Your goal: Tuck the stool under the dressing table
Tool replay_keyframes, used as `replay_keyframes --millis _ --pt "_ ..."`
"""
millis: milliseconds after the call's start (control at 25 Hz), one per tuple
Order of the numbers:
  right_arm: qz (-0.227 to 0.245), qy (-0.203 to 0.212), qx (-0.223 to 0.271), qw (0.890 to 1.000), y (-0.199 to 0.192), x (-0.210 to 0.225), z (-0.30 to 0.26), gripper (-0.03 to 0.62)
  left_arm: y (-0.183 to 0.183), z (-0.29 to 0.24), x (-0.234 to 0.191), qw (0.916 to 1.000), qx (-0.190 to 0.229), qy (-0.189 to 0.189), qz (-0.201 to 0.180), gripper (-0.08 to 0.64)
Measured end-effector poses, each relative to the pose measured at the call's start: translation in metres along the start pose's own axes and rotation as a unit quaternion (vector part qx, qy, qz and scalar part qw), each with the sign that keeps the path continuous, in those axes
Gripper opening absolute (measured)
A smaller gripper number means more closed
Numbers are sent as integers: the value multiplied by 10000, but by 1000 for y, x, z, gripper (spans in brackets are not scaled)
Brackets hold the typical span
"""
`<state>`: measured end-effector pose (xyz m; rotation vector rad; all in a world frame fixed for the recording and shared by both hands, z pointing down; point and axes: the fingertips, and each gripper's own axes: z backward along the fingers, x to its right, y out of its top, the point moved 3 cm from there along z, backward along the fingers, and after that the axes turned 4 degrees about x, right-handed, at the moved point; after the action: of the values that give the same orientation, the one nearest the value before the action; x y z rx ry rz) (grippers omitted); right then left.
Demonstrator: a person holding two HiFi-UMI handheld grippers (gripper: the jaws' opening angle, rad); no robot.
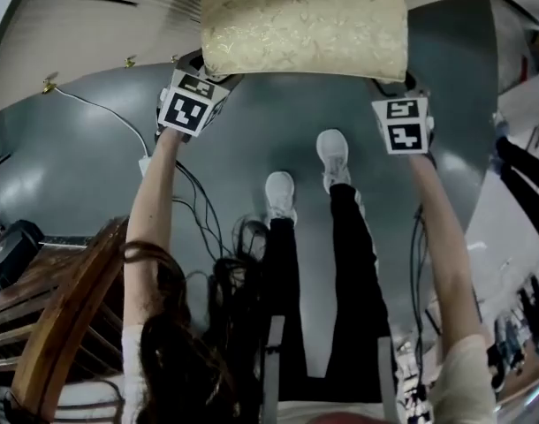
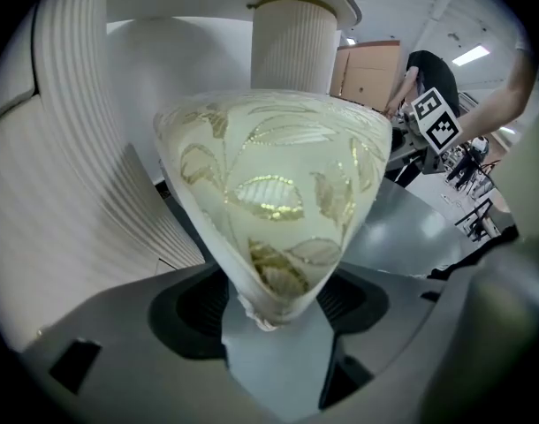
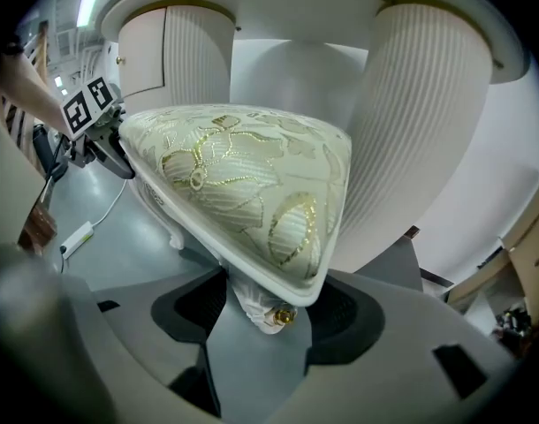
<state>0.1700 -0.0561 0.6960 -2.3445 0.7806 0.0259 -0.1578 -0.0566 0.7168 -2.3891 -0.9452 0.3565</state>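
- Your forearms (image 1: 155, 210) reach steeply down past your white shoes (image 1: 280, 194) to the near edge of the stool (image 1: 303, 20), with one gripper at each near corner of its cream and gold cushion.
- Left gripper (image 2: 271, 312): the jaws are set wide and clamped on the stool's near left corner. The cushion's point and the frame below it fill the gap.
- Right gripper (image 3: 268, 312): the jaws are likewise clamped on the near right corner, where a small gold stud shows under the seat rim.
- Ahead of the seat stands the dressing table (image 3: 424, 122), white, with two fluted pedestals and an opening between them. The stool stands over the grey floor (image 1: 278, 131) facing that opening, its far edge close to it. It does not look fully under yet.
- The step in hand is the push in. Drive both corners forward evenly so that the seat enters square. A lead on one side would likely swing a far corner against a pedestal.
- Aim for the middle of the gap, since the right pedestal looks near the seat's right side in the right gripper view.
- Trust the frame rather than the soft cushion for grip, as the cushion may squash and slip.
- Mind the white cable (image 1: 102, 109) on the floor to your left and the wooden chair (image 1: 66, 316) by your left elbow as you step.
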Motion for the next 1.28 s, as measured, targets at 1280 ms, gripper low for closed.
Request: replay_keyframes --millis 1280 --pt "218 135 197 9995 78 32 -53 270 36 -12 -65 9912 344 986 813 285"
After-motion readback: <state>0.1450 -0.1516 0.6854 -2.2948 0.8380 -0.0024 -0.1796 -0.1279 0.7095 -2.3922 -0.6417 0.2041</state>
